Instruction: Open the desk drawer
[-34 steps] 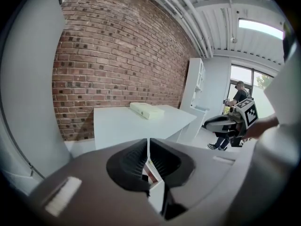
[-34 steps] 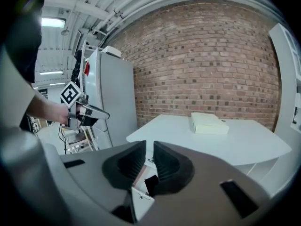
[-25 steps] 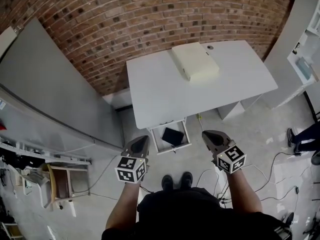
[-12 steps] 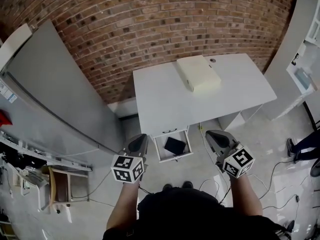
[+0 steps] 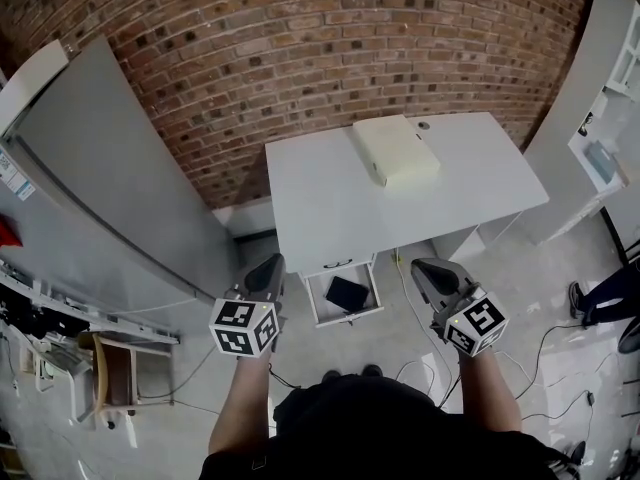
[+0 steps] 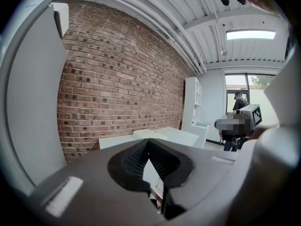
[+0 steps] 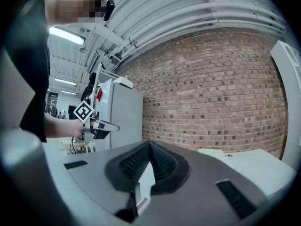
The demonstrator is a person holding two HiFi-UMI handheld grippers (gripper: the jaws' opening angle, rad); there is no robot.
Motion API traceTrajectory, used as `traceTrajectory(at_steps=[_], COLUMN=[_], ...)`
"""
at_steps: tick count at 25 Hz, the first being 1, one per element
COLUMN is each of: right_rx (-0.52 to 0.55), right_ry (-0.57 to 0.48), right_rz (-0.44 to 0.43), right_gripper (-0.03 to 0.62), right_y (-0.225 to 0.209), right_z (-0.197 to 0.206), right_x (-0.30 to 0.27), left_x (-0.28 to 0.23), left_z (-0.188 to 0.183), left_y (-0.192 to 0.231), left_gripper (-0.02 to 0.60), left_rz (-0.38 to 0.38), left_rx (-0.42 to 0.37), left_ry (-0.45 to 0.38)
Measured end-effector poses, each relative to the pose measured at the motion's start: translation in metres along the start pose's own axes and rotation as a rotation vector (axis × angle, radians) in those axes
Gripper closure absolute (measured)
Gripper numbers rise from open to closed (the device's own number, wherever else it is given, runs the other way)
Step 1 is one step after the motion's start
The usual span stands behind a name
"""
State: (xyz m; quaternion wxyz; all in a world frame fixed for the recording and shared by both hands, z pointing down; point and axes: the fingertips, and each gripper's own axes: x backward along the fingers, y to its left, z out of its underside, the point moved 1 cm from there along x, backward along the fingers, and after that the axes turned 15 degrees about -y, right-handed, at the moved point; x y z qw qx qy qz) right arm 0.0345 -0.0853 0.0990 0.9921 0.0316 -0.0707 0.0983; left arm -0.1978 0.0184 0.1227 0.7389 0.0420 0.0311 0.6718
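Desk (image 5: 330,198) is standing with its back edge against brick wall (image 5: 300,48), white tabletop lying mostly bare. Cream box (image 5: 396,150) is sitting at the back edge, right of middle. Drawer (image 5: 343,296) is hanging pulled out under the front edge, toward the left corner, with a flat black thing (image 5: 347,293) lying inside. Left gripper (image 5: 268,263) is hovering just left of the drawer, off the front left corner, jaws pressing together on nothing; in the left gripper view the ribbed pads (image 6: 133,159) are meeting at the tip. Right gripper (image 5: 425,265) is hovering right of the drawer, below the front edge and apart from it, also closed and empty, its pads (image 7: 131,164) meeting the same way in the right gripper view. Neither is touching the desk or drawer. Tall grey cabinet (image 5: 100,188) is crowding the desk's left side, leaving a narrow gap. White shelving (image 5: 610,88) is standing off the right corner. Pale floor (image 5: 520,268) is lying open in front of the desk and to the right, cables (image 5: 560,338) trailing across it. Another person's legs (image 5: 600,293) are showing at the right edge.
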Motion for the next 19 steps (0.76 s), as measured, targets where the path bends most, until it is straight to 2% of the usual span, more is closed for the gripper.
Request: traceTrajectory(at_steps=[7,19], right_rx=[-0.017,-0.045], right_ry=[0.005,0.018], right_rz=[0.007,0.005], right_gripper=[0.582,0.582], right_y=[0.005,0.012], right_z=[0.001,0.008], right_x=[0.007,0.02], left_x=[0.004,0.01], left_z=[0.013,0.02], left_y=[-0.01,-0.027], left_gripper=[0.569,0.57], left_rz=[0.028,0.063], left_rx=[0.022,0.026], left_ry=[0.027,0.026])
